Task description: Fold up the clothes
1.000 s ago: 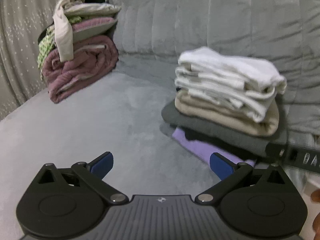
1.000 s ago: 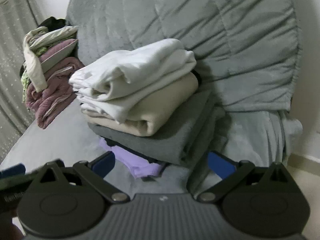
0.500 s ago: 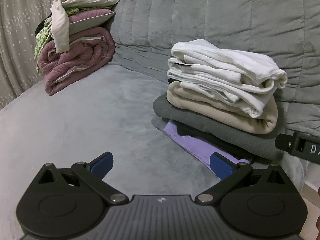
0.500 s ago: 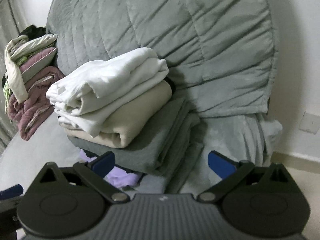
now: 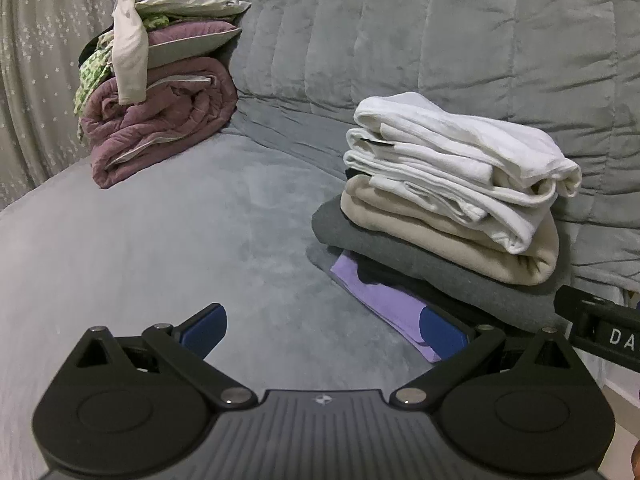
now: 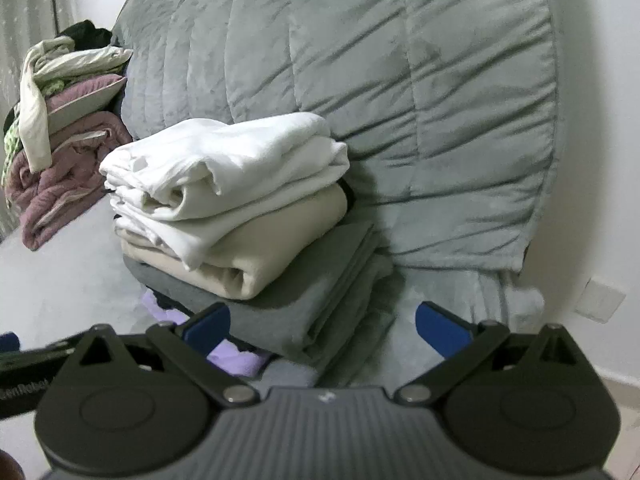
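A stack of folded clothes (image 5: 448,200) (image 6: 236,208) rests on the grey sofa seat (image 5: 160,240): white garments on top, then a beige one, a dark grey one and a purple one (image 5: 384,300) at the bottom. My left gripper (image 5: 322,330) is open and empty, low over the seat, in front of and left of the stack. My right gripper (image 6: 322,326) is open and empty too, in front of the stack's right side. A black part of the right gripper (image 5: 600,332) shows at the left wrist view's right edge.
A pile of unfolded clothes and a mauve quilt (image 5: 160,92) (image 6: 60,152) sits at the sofa's far left, by a dotted curtain (image 5: 36,80). The quilted grey backrest (image 6: 360,80) rises behind the stack. A white wall with a socket plate (image 6: 600,300) stands at the right.
Both grippers have drawn back from the stack and risen slightly; the right wrist view has swung right, toward the wall. Both stay open and empty.
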### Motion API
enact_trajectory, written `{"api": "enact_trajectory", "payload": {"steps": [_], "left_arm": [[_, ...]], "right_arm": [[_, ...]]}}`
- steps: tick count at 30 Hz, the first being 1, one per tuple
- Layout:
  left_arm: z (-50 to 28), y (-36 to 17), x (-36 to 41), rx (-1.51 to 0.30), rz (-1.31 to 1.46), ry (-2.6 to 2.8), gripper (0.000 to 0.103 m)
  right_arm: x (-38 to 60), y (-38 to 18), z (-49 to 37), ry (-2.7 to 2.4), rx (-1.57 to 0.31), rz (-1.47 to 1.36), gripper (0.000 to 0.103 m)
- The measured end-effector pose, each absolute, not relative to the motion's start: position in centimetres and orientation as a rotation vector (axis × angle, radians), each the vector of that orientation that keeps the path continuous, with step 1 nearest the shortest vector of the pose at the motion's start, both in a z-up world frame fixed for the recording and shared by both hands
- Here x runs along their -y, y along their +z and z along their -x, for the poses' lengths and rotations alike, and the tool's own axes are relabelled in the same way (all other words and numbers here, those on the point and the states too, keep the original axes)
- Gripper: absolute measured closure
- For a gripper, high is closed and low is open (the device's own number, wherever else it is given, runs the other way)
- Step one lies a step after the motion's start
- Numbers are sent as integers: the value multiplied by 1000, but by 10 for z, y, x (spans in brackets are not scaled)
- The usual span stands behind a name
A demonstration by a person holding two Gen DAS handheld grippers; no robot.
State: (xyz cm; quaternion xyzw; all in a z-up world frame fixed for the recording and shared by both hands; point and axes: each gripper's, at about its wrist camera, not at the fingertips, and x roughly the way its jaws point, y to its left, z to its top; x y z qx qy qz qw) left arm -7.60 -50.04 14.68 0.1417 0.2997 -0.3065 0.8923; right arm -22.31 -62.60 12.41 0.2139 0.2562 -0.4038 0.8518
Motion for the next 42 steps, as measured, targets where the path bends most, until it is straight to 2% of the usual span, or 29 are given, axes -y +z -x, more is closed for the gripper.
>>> {"api": "enact_trajectory", "payload": {"steps": [42], "left_arm": [[83,145,508,-609,-301,-652,0]], "right_arm": [[627,125,223,-851,-549,-448,0]]}}
